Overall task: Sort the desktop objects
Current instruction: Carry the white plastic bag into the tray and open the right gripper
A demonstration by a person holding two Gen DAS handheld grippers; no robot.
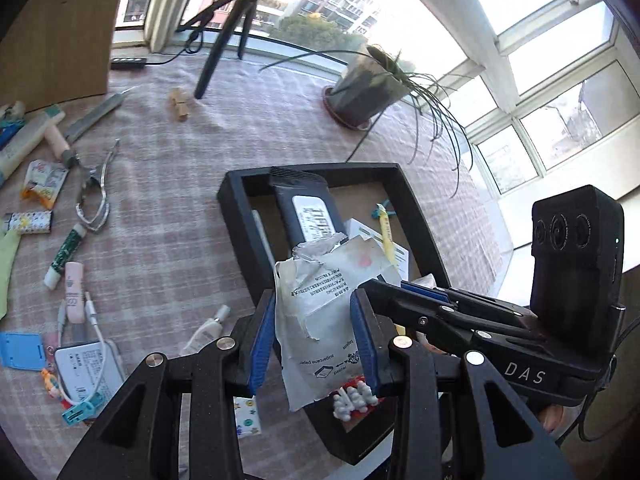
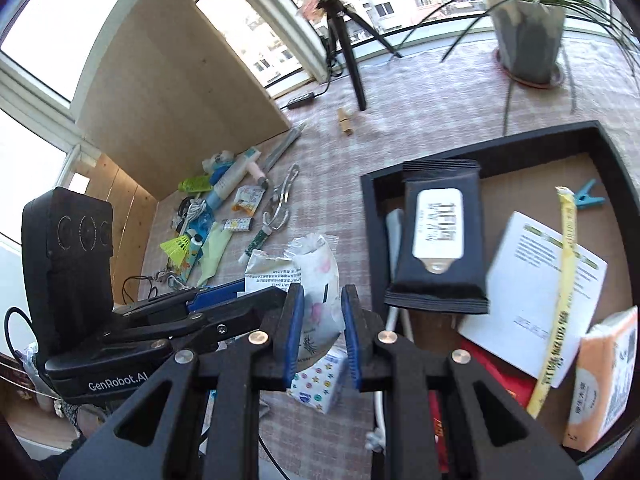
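Note:
A torn white paper packet (image 1: 332, 280) with printed text and a pink mark hangs above the table between both grippers. My left gripper (image 1: 313, 300) has its blue pads closed on the packet's lower part. From the right, my right gripper (image 1: 400, 286) reaches in to the packet's far edge. In the right wrist view, my right gripper (image 2: 322, 294) is shut on the flowered side of the packet (image 2: 320, 272), and my left gripper (image 2: 244, 286) pinches the printed side. Just beyond lies the black tray (image 1: 232, 200) (image 2: 370, 208), holding a black wipes pack (image 2: 438, 232), a white leaflet (image 2: 532, 280) and a yellow strip (image 2: 564, 280).
Loose items lie on the checked cloth to the left: metal clippers (image 1: 94, 188), tubes (image 1: 64, 252), a power bank with cable (image 1: 86, 368). A star-printed tissue pack (image 2: 320, 384) sits below the grippers. A tripod (image 1: 224, 40), a potted plant (image 1: 360, 88) and a wooden board (image 2: 180, 80) stand behind.

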